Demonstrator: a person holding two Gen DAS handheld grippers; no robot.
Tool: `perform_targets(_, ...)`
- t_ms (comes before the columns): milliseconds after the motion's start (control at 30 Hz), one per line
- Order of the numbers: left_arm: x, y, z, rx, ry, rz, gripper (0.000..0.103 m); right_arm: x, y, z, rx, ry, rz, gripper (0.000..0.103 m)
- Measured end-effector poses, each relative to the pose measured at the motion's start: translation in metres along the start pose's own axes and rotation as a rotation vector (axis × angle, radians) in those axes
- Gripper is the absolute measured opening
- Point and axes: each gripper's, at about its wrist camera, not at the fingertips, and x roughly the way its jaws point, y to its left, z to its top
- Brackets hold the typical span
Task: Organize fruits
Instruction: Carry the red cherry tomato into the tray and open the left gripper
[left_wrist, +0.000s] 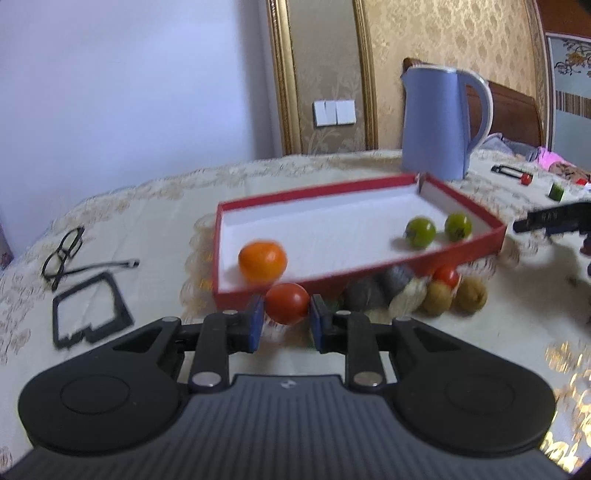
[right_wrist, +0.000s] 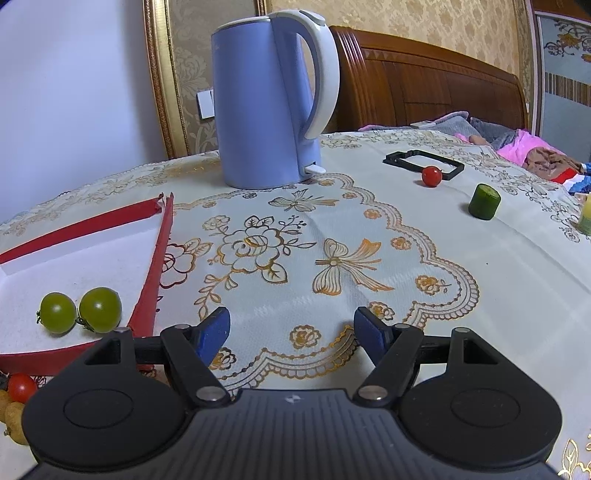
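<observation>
Between the blue pads of the left gripper (left_wrist: 286, 321): a red tomato (left_wrist: 287, 303), sitting low, just in front of the near wall of the red tray (left_wrist: 476, 245). Jaws narrowed to the fruit's width; pads appearing to touch both flanks, though motion blur is preventing a firm reading of contact. Tomato near-round — no long axis to align. Whether lifted or resting on the tablecloth (left_wrist: 155, 221): cannot tell.

Lying directly ahead of the jaws and above the tomato: the tray's white floor, already holding an orange (left_wrist: 262, 260) near the left corner and two green tomatoes (left_wrist: 420, 231) side by side toward the right. Judged requirement for the coming move: raising the fruit over the near wall, then forward — a short travel, tray wall being the only obstacle.

Crowding the tray's near edge to the right: grey round items, brownish fruits (left_wrist: 437, 297) and a second small red tomato (left_wrist: 446, 276).

Hovering over bare patterned cloth right of the tray: right gripper (right_wrist: 291, 334), jaws wide, holding nothing. Left gripper clearly the nearer one. Further out in the right wrist view: blue kettle (right_wrist: 266, 107), a cherry tomato (right_wrist: 431, 176) touching a black frame (right_wrist: 410, 157), a green cylinder piece (right_wrist: 484, 202). Left of the tray: glasses (left_wrist: 62, 254).
</observation>
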Motion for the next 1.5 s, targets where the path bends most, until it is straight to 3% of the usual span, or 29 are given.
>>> perform_targets(267,0.037,-0.007,0.041,-0.07,-0.007,-0.007,0.024,0.0,-0.001,0.0,0.005,-0.002,-0.013,0.074)
perform_targets(467,0.077,-0.018,0.057,-0.089,0.044,-0.003,0.024,0.0,-0.004,0.0,0.026,-0.003,-0.041,0.074)
perform_targets(700,0.106,-0.025,0.061,-0.098,0.094,-0.005,0.024,0.003,0.003,0.0,-0.016,0.012,-0.087,0.074)
perform_targets(833,0.122,-0.025,0.059,-0.116,0.136,-0.011,0.024,0.003,0.009,-0.001,-0.054,0.01,-0.171,0.077)
perform_targets(1200,0.133,-0.028,0.054,-0.113,0.151,0.025,0.026,0.006,0.004,0.0,-0.033,0.027,-0.178,0.092)
perform_targets(1300,0.133,-0.029,0.053,-0.105,0.144,0.051,0.036,0.007,0.003,0.0,-0.027,0.029,-0.175,0.092)
perform_targets(1367,0.131,-0.025,0.053,-0.13,0.152,0.017,0.051,0.007,0.002,-0.001,-0.021,0.031,-0.174,0.094)
perform_targets(1400,0.128,-0.022,0.053,-0.145,0.153,0.005,0.054,0.007,0.001,0.0,-0.015,0.033,-0.172,0.095)
perform_targets(1500,0.106,-0.019,0.054,-0.148,0.097,0.021,0.083,0.008,-0.003,0.0,0.008,0.041,-0.164,0.098)
